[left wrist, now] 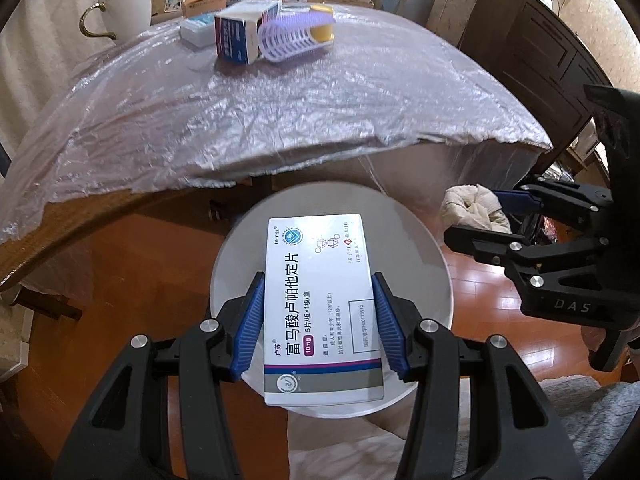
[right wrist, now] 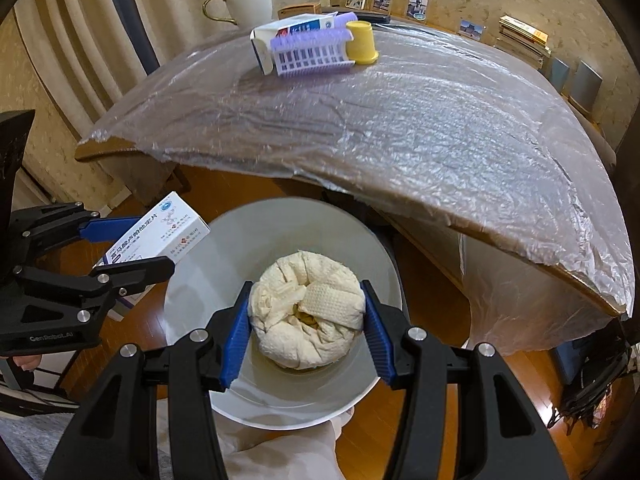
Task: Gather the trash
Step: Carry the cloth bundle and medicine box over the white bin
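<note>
My left gripper (left wrist: pixel 318 280) is shut on a white medicine box (left wrist: pixel 320 300) with blue and purple stripes, held by its long sides above a round white bin (left wrist: pixel 440 272) on the floor. My right gripper (right wrist: pixel 306 292) is shut on a crumpled wad of cream paper towel (right wrist: pixel 308 312) over the same bin (right wrist: pixel 384 248). In the right wrist view the left gripper (right wrist: pixel 148 244) and its box (right wrist: pixel 168 228) hang at the bin's left rim. In the left wrist view the right gripper (left wrist: pixel 480 220) and the wad (left wrist: pixel 472 208) show at the right.
A table under a crinkled clear plastic sheet (right wrist: pixel 400 120) juts over the bin's far side. At the table's far end lie a blue-white carton (left wrist: pixel 240 36), a purple rack (left wrist: pixel 296 38), a yellow cup (right wrist: pixel 362 42) and a white mug (right wrist: pixel 246 0). A dark cabinet (left wrist: pixel 540 52) stands at the right.
</note>
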Available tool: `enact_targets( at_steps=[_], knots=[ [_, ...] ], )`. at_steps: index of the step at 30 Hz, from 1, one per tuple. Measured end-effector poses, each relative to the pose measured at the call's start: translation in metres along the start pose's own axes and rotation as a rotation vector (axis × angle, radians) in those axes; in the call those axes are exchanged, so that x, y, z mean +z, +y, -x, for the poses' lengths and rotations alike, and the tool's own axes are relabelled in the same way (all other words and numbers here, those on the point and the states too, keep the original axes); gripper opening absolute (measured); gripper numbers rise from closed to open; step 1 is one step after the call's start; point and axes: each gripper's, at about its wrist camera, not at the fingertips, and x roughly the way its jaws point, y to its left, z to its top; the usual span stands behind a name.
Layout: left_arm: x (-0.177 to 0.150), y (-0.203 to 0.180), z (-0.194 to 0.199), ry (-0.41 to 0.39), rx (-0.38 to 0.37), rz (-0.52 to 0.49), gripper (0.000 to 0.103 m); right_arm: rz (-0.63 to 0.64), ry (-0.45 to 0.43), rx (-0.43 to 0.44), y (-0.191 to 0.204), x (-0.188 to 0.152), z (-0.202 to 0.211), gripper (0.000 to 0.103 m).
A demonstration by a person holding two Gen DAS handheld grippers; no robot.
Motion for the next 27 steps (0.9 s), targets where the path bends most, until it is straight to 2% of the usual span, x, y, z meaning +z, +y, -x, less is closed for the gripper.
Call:
enact_targets(
  at_steps=[27],
  knots=[
    [-0.012, 0.013, -0.054, 0.090, 0.038, -0.013, 0.053, 0.000, 0.069, -0.036, 0.004, -0.005, -0.051, 0.051]
  ],
)
